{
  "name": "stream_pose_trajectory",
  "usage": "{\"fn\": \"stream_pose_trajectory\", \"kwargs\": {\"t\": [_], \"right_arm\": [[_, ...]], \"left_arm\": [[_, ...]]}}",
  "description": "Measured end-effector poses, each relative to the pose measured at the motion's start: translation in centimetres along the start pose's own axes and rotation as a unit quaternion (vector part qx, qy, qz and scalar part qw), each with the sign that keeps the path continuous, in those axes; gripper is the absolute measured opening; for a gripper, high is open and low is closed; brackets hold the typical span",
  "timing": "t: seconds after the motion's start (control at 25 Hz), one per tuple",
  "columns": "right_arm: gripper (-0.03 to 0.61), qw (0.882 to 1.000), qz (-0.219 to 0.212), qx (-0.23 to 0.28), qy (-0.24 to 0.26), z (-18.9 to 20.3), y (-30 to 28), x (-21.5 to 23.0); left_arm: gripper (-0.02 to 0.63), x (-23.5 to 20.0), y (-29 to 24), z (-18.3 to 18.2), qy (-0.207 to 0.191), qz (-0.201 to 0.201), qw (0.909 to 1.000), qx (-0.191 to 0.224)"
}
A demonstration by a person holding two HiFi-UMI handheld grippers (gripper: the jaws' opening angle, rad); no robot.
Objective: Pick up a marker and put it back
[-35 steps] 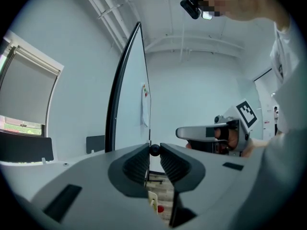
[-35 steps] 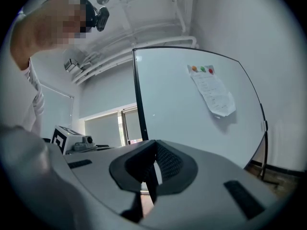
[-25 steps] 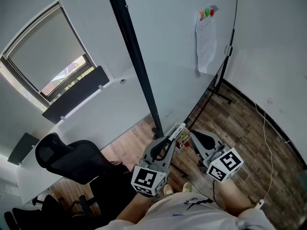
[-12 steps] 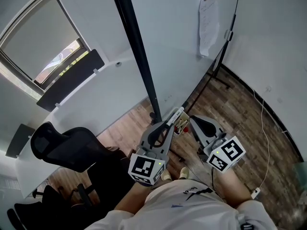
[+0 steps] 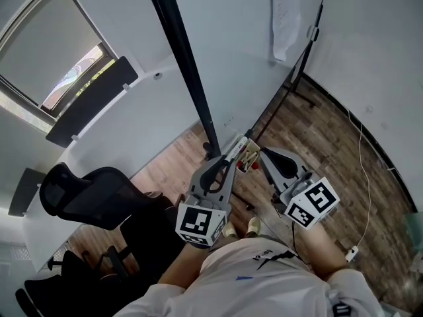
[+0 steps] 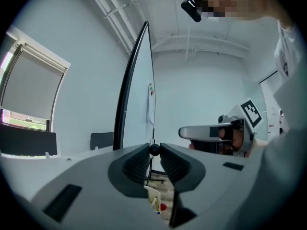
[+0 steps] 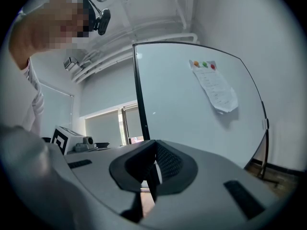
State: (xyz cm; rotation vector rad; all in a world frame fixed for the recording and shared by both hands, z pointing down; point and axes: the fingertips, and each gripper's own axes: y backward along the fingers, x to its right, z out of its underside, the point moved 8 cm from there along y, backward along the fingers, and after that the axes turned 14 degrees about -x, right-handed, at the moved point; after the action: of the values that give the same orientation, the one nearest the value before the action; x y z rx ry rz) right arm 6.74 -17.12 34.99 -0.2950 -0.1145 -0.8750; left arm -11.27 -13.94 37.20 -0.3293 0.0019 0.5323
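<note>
person point(image 5: 264, 282) holding two grippers, a marker point(image 5: 236, 151) clamped in the left gripper point(image 5: 229, 162), facing a whiteboard point(image 5: 231, 45)
nearest, the left gripper's pads squeeze the white marker, which points forward out of the tips. just beside it, the right gripper point(image 5: 266, 157) has its jaws pressed together, empty. beyond, the whiteboard carries a paper sheet point(image 5: 284, 18).

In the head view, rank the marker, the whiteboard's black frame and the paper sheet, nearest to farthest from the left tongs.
1. Marker: clamped in the left tongs.
2. Black frame: just ahead.
3. Paper sheet: far end of the board.
</note>
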Motion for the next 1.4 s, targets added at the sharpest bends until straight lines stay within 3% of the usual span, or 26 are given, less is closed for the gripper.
{"fn": "stream_pose_trajectory", "kwargs": {"t": [0.48, 1.12, 1.4], "right_arm": [[0.014, 1.0, 0.004, -0.024, -0.014, 1.7, -1.8, 1.0], [0.014, 0.996, 0.013, -0.072, -0.056, 6.3, -3.8, 3.7], [0.014, 0.994, 0.026, -0.084, -0.066, 7.3, -2.9, 4.8]], "left_arm": [[0.075, -1.0, -1.4, 2.2, 0.008, -0.012, 0.9997, -0.018], [0.075, -2.9, -7.2, 12.4, 0.043, -0.043, 0.9952, -0.077], [0.075, -2.8, -9.4, 14.7, 0.043, -0.041, 0.993, -0.103]]}}
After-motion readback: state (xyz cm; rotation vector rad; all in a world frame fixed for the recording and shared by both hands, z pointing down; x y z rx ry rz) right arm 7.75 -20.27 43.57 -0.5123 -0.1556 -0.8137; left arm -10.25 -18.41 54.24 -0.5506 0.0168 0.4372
